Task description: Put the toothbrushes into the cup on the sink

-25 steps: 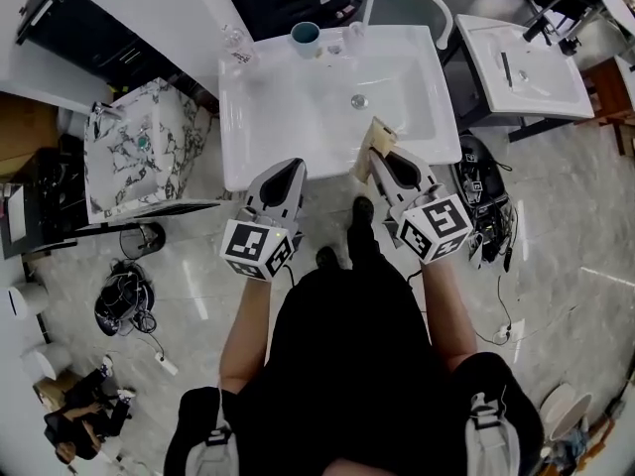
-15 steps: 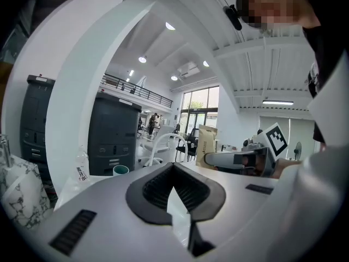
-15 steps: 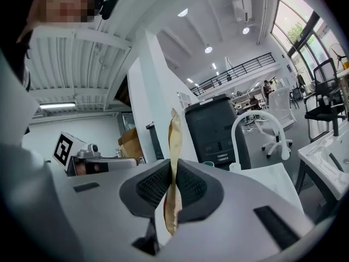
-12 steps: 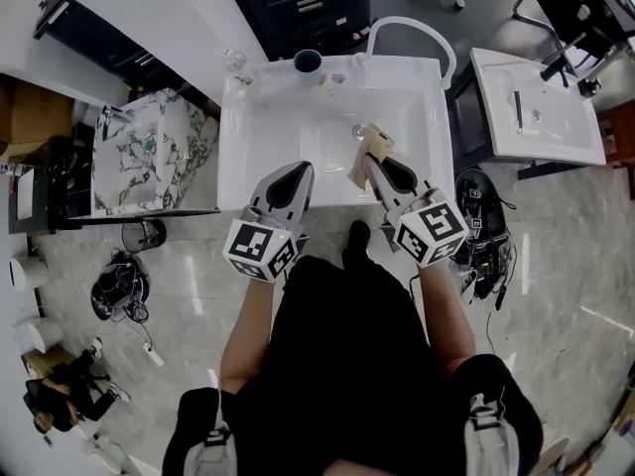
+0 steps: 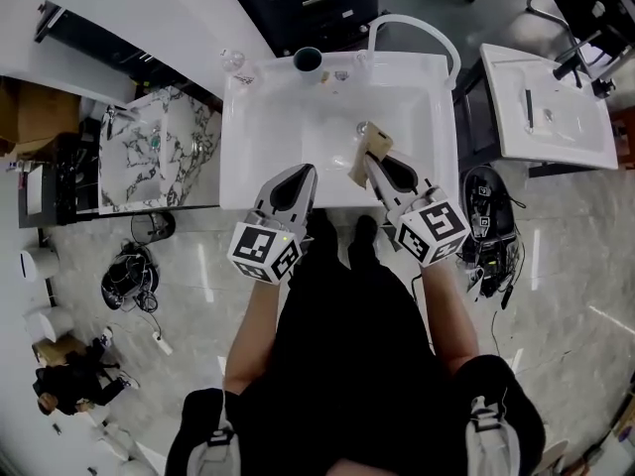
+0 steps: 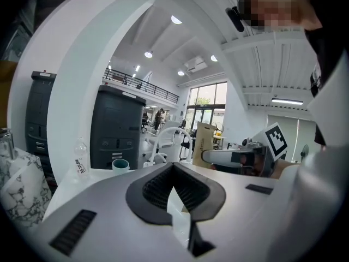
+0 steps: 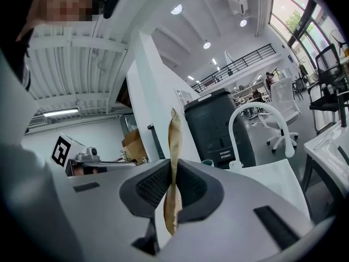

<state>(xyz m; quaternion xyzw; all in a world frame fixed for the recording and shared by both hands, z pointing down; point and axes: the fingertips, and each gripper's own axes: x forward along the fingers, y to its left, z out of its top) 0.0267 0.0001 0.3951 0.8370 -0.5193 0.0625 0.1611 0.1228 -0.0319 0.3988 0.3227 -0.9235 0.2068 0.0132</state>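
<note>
Both grippers hang at the sink's (image 5: 238, 137) front edge. Right gripper (image 7: 172, 192) clamps a brown paper packet (image 7: 174, 146) upright, probably for opening; left gripper's (image 6: 173, 168) jaws are closed, empty.

The cup (image 5: 308, 59) stands on the sink's (image 5: 248, 127) back rim (left of centre); a second sink (image 5: 556, 132) lies right.

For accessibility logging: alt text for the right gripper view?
The right gripper grips a flat brown paper packet, seen edge-on. Beyond it lie a white sink and a small teal cup.
</note>
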